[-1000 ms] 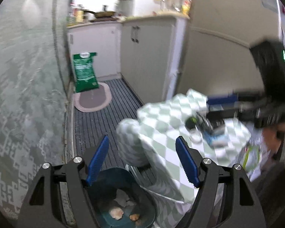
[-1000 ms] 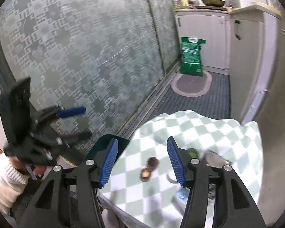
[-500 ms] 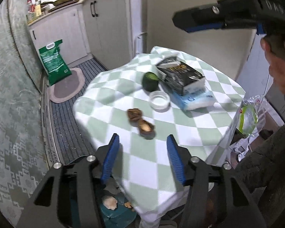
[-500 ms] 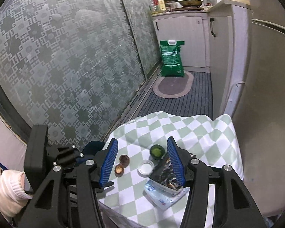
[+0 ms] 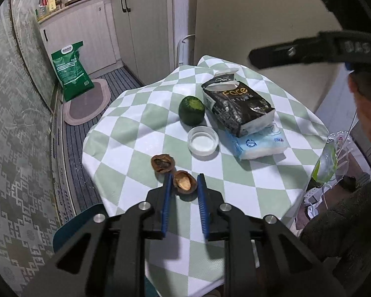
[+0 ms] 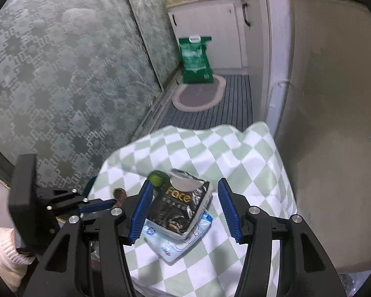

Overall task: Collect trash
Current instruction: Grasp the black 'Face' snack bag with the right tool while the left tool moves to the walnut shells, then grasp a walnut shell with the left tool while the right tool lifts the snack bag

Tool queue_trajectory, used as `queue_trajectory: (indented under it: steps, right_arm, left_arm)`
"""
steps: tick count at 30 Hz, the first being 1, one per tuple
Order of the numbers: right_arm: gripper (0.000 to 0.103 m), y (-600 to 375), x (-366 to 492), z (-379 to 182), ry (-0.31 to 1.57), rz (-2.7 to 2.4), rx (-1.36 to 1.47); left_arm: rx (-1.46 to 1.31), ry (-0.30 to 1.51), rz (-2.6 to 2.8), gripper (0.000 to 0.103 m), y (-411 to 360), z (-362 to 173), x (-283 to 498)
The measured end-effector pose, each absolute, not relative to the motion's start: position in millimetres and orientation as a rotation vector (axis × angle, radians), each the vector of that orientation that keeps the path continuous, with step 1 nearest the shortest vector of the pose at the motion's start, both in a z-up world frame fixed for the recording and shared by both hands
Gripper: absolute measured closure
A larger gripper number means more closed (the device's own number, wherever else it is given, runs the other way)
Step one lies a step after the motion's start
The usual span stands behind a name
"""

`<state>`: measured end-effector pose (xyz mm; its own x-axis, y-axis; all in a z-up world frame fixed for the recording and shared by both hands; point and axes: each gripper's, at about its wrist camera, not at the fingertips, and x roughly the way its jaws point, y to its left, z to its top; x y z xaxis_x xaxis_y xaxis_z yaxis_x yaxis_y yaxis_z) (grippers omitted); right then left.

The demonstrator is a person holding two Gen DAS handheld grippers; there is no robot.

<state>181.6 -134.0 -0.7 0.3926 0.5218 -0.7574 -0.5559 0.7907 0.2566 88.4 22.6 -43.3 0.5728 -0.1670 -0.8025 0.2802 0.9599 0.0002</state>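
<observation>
Two walnut shell halves lie on the green-checked tablecloth (image 5: 136, 153). My left gripper (image 5: 184, 182) has its blue fingers close on either side of the near shell half (image 5: 184, 185); whether they touch it I cannot tell. The far half (image 5: 162, 163) lies just beyond. A green lime (image 5: 191, 107), a white lid (image 5: 203, 140), a black tissue pack (image 5: 237, 106) and a blue-white tissue pack (image 5: 257, 143) lie farther on. My right gripper (image 6: 185, 193) is open and empty above the black pack (image 6: 180, 208). The left gripper (image 6: 96, 204) shows at its left.
A dark blue bin (image 5: 79, 225) stands on the floor left of the table. A green bag (image 5: 71, 70) and an oval mat (image 5: 86, 102) lie on the striped floor by white cabinets (image 5: 141, 24). A plastic bag (image 5: 331, 158) hangs at the table's right.
My left gripper moved down to the table and narrowed around the near walnut shell half. My right gripper dropped closer over the black tissue pack.
</observation>
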Motion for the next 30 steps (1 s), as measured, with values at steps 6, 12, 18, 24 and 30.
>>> queue_trajectory:
  steps: [6, 12, 18, 24, 30]
  right_arm:
    - [0.045, -119.7, 188.8, -19.9, 0.986, 0.663, -0.082]
    - [0.045, -112.2, 199.2, -37.8, 1.023, 0.638, -0.096]
    - [0.054, -108.7, 203.2, -44.4, 1.05, 0.649, -0.075]
    - [0.068, -108.5, 205.0, -46.9, 1.061, 0.645, -0.076]
    - [0.081, -110.7, 205.8, -46.9, 1.059, 0.635, -0.077]
  left_arm:
    - [0.119, 0.906, -0.274, 0.081, 23.2, -36.3, 85.5]
    - [0.098, 0.882, -0.284, 0.081, 27.5, -28.8, 80.8]
    - [0.07, 0.835, -0.305, 0.081, 30.3, -15.5, 74.3]
    - [0.032, 0.783, -0.317, 0.081, 35.5, -0.2, 69.4]
    - [0.013, 0.755, -0.315, 0.081, 39.4, 8.2, 68.1]
